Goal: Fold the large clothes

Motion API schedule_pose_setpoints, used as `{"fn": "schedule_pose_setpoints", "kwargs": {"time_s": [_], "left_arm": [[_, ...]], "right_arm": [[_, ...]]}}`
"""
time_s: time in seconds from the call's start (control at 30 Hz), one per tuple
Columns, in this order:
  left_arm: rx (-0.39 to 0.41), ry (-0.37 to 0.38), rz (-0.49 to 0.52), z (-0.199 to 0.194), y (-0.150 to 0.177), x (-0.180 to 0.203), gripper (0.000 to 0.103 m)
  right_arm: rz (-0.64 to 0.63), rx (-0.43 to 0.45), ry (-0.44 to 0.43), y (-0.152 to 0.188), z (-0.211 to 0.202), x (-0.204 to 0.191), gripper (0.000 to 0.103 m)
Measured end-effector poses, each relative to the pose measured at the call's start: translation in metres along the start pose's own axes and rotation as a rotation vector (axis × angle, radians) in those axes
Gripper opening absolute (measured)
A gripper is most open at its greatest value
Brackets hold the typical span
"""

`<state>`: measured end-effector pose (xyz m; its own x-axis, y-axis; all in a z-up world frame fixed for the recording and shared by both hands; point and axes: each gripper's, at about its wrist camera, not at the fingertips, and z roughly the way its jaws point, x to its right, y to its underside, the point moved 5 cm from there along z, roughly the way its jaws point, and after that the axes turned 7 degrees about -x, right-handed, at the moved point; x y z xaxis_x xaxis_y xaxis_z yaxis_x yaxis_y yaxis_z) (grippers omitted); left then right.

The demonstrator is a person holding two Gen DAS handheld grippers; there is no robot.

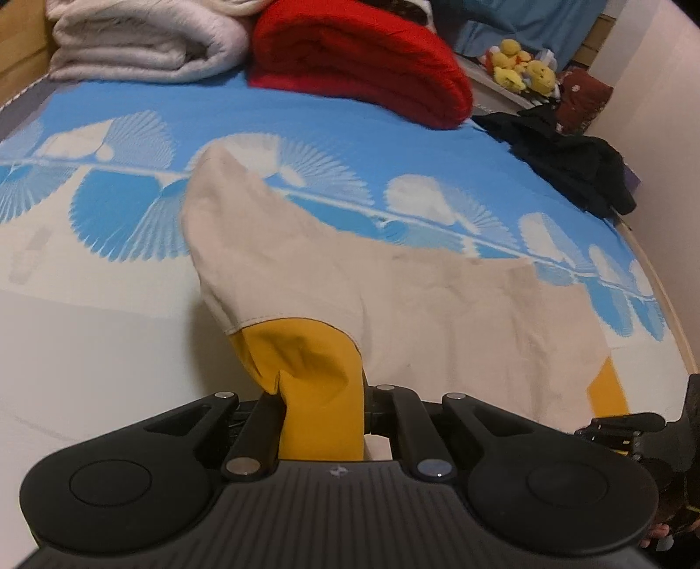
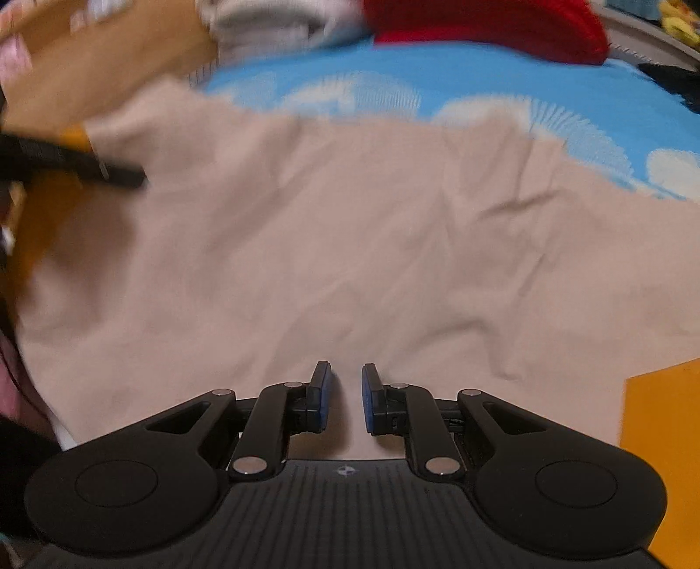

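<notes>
A large beige garment (image 1: 437, 306) with yellow parts lies spread on the bed; it fills the right wrist view (image 2: 328, 240). My left gripper (image 1: 323, 407) is shut on its yellow cuff (image 1: 306, 363) and holds the sleeve lifted off the bed, the fingertips hidden by cloth. My right gripper (image 2: 345, 394) is open a little, just above the beige body of the garment, with nothing between its blue pads (image 2: 323, 394). The left gripper also shows at the left edge of the right wrist view (image 2: 87, 168). A yellow part (image 2: 660, 437) lies at the right.
The bed has a blue and white patterned sheet (image 1: 306, 131). At its far end lie a folded white blanket (image 1: 144, 39) and a folded red blanket (image 1: 363, 65). A black garment (image 1: 568, 162) lies at the right near the wall. Yellow plush toys (image 1: 520, 65) sit beyond.
</notes>
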<state>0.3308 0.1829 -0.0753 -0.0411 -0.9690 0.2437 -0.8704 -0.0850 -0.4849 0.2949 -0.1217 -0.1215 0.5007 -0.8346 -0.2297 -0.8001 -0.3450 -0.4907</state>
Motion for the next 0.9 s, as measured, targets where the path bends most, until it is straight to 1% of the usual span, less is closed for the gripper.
{"fn": "schedule_pose_setpoints", "kwargs": {"time_s": [0.07, 0.13, 0.17, 0.27, 0.37, 0.4, 0.47, 0.5, 0.53, 0.57, 0.6, 0.63, 0.7, 0.73, 0.77, 0.8, 0.83, 0.87, 0.9], "left_arm": [[0.010, 0.010, 0.021, -0.006, -0.006, 0.024, 0.009], [0.020, 0.035, 0.052, -0.012, -0.013, 0.058, 0.009], [0.025, 0.045, 0.070, -0.014, -0.015, 0.077, 0.009], [0.033, 0.084, 0.130, -0.013, -0.017, 0.151, 0.008], [0.020, 0.110, 0.160, 0.004, -0.011, 0.225, 0.008], [0.019, 0.107, 0.178, 0.014, -0.006, 0.254, 0.008], [0.008, 0.092, 0.207, 0.035, 0.005, 0.300, 0.009], [0.000, 0.078, 0.242, 0.049, 0.014, 0.326, 0.009], [-0.009, 0.070, 0.270, 0.061, 0.021, 0.345, 0.013], [-0.026, 0.069, 0.294, 0.073, 0.029, 0.362, 0.030], [-0.059, 0.079, 0.316, 0.086, 0.038, 0.377, 0.042], [-0.092, 0.106, 0.325, 0.094, 0.043, 0.386, 0.054], [-0.153, 0.226, 0.304, 0.094, 0.050, 0.397, 0.054], [-0.170, 0.301, 0.292, 0.085, 0.049, 0.399, 0.055], [-0.164, 0.363, 0.284, 0.072, 0.045, 0.398, 0.060], [-0.138, 0.413, 0.275, 0.057, 0.038, 0.394, 0.064], [-0.087, 0.451, 0.259, 0.039, 0.028, 0.384, 0.067], [-0.043, 0.464, 0.244, 0.027, 0.019, 0.373, 0.067], [-0.005, 0.473, 0.227, 0.017, 0.011, 0.359, 0.067]], "right_arm": [[0.016, 0.097, -0.012, -0.005, -0.031, 0.011, 0.017], [0.066, 0.160, -0.007, -0.005, -0.057, 0.029, 0.019], [0.102, 0.187, -0.003, -0.003, -0.069, 0.042, 0.019], [0.200, 0.254, 0.032, 0.004, -0.097, 0.079, 0.019], [0.302, 0.320, 0.079, 0.023, -0.127, 0.118, 0.019], [0.328, 0.336, 0.090, 0.029, -0.132, 0.127, 0.019], [0.373, 0.360, 0.123, 0.045, -0.145, 0.147, 0.019], [0.390, 0.368, 0.140, 0.050, -0.151, 0.156, 0.019], [0.407, 0.375, 0.156, 0.057, -0.157, 0.166, 0.020], [0.428, 0.380, 0.173, 0.061, -0.160, 0.174, 0.020], [0.455, 0.387, 0.189, 0.066, -0.162, 0.182, 0.022], [0.481, 0.394, 0.198, 0.068, -0.162, 0.189, 0.023], [0.548, 0.410, 0.205, 0.073, -0.167, 0.204, 0.024], [0.583, 0.417, 0.196, 0.075, -0.168, 0.210, 0.025], [0.616, 0.422, 0.181, 0.076, -0.168, 0.215, 0.025], [0.640, 0.425, 0.166, 0.077, -0.168, 0.218, 0.025], [0.662, 0.428, 0.144, 0.077, -0.166, 0.220, 0.026], [0.675, 0.429, 0.120, 0.076, -0.165, 0.220, 0.028], [0.679, 0.428, 0.092, 0.074, -0.163, 0.220, 0.032]]}}
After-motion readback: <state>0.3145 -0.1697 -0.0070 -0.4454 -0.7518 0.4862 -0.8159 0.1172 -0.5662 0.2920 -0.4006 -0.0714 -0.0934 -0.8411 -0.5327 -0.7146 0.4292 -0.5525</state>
